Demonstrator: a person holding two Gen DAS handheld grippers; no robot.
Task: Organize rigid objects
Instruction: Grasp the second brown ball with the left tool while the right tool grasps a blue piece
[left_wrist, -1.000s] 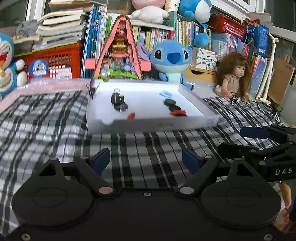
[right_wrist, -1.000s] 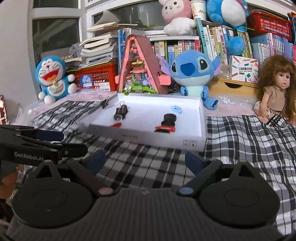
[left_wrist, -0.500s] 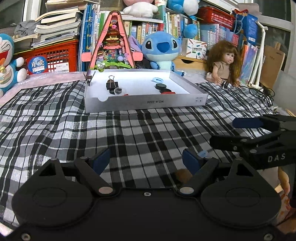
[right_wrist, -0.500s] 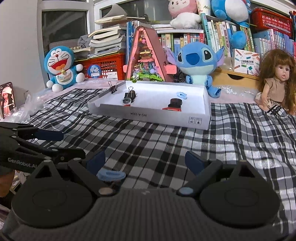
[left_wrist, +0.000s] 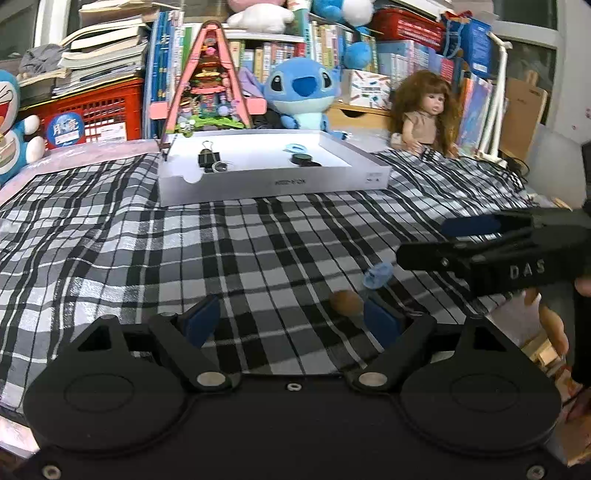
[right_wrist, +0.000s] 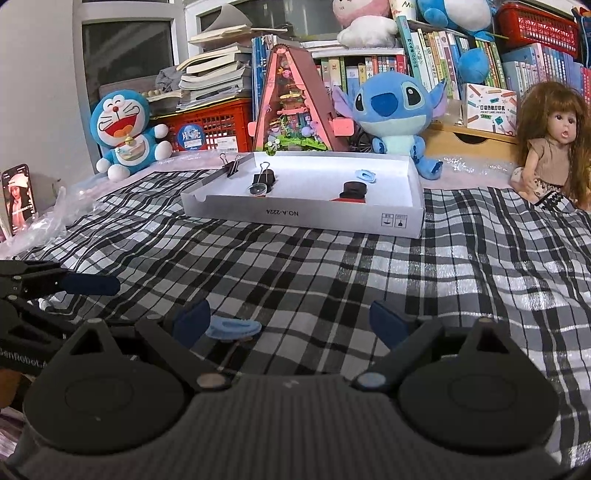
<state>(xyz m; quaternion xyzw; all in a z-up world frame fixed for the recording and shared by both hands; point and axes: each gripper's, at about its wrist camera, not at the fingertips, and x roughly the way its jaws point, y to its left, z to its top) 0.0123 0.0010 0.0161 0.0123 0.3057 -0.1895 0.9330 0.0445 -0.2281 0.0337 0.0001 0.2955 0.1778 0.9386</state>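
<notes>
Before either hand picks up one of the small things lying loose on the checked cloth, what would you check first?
1. Left gripper: fingers wide apart, nothing between them: ok.
2. Right gripper: fingers apart, empty: ok.
3. Small light-blue plastic piece lies on the black-and-white checked cloth, beside the right gripper's left finger: ok.
4. Small brown round object lies by the left gripper's right finger: ok; what it is: cannot tell.
5. White shallow cardboard box has bare floor left: ok.
</notes>
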